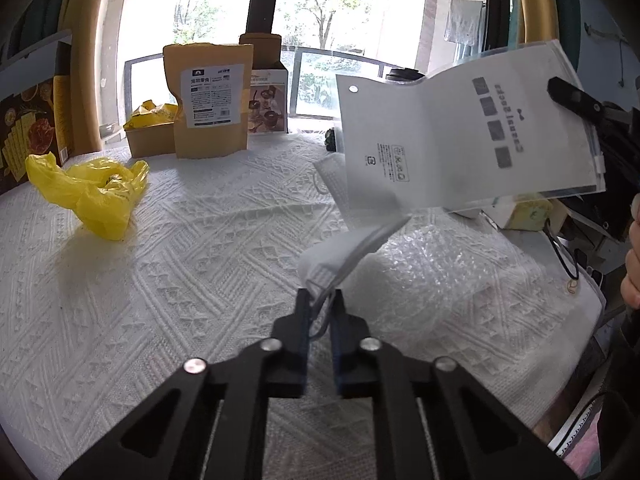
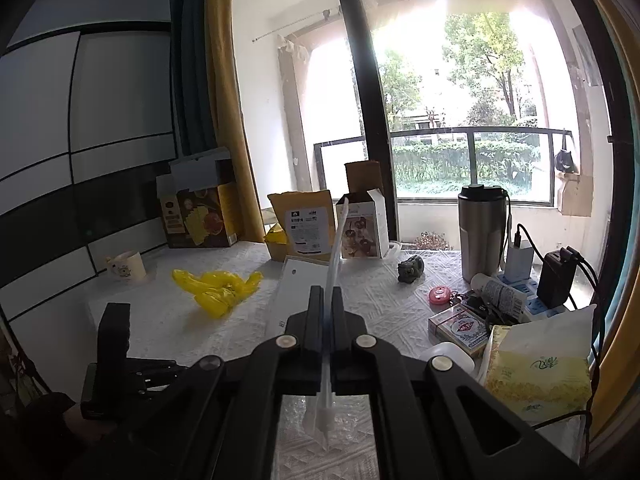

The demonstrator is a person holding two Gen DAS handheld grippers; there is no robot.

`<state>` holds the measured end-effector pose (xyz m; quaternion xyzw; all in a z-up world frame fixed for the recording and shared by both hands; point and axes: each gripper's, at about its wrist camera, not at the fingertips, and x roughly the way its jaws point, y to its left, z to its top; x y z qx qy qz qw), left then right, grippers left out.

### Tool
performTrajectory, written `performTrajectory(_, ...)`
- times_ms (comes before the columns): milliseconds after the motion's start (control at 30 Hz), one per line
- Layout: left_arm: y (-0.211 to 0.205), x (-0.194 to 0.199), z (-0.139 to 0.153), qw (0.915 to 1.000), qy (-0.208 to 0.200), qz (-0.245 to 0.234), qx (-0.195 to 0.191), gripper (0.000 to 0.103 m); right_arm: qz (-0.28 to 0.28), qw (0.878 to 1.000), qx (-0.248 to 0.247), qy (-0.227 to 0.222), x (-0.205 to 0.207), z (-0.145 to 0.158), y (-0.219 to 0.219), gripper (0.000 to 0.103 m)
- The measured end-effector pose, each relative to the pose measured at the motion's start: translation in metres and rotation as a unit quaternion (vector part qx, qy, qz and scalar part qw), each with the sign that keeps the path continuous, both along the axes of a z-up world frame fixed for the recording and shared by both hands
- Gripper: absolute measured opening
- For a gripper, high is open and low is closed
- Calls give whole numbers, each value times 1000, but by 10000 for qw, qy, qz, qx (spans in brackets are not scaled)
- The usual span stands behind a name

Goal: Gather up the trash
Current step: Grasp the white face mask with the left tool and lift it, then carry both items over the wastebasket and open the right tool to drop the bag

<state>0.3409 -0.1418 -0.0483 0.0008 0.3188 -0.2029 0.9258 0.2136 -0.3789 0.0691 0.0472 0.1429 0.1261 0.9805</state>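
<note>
- The right gripper point(image 2: 326, 292) has its fingers pinching a flat white plastic pouch point(image 1: 468, 136) at one short edge. It hangs in the air above the worktop point(image 1: 180, 272), clear of it.
- In the left wrist view the pouch's long axis runs roughly level across the picture, rising slightly toward the held end; its free end with a punched hole points toward the brown bag point(image 1: 210, 100). In the right wrist view the pouch shows edge-on, a thin strip leading away from the camera.
- The pouch is frosted white with grey blurred print and a clear rim, bowed along its length.
- The left gripper point(image 1: 320, 300) has its fingers pressed together on a thin white strap of a face mask point(image 1: 340, 252), which lifts up and away from the fingertips over a sheet of bubble wrap point(image 1: 432, 264).
- One crumpled yellow plastic bag point(image 1: 92, 192) lies on the white textured worktop, well apart from both grippers.
- One steel tumbler point(image 2: 482, 232), one pack of tissues point(image 2: 540, 376).
</note>
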Motion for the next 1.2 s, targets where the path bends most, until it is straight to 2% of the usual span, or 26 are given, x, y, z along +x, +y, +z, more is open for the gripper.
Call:
performTrajectory(367,18,-31,29,9985,-454,253,-167,2,-9,9996,-162,-216,-24,20,8,2)
performTrajectory(633,41,-68,50,9959,-756,490,27,2,20,9985,-256,-475,-49,41,24,2)
performTrajectory(833,69,-94,49,9943,-745,744,154,2,158,9972,-329,-655,-66,55,45,2)
performTrajectory(1200,126,-144,58,9883,-822,1282,96,2,606,9945,-446,-735,-85,65,94,2)
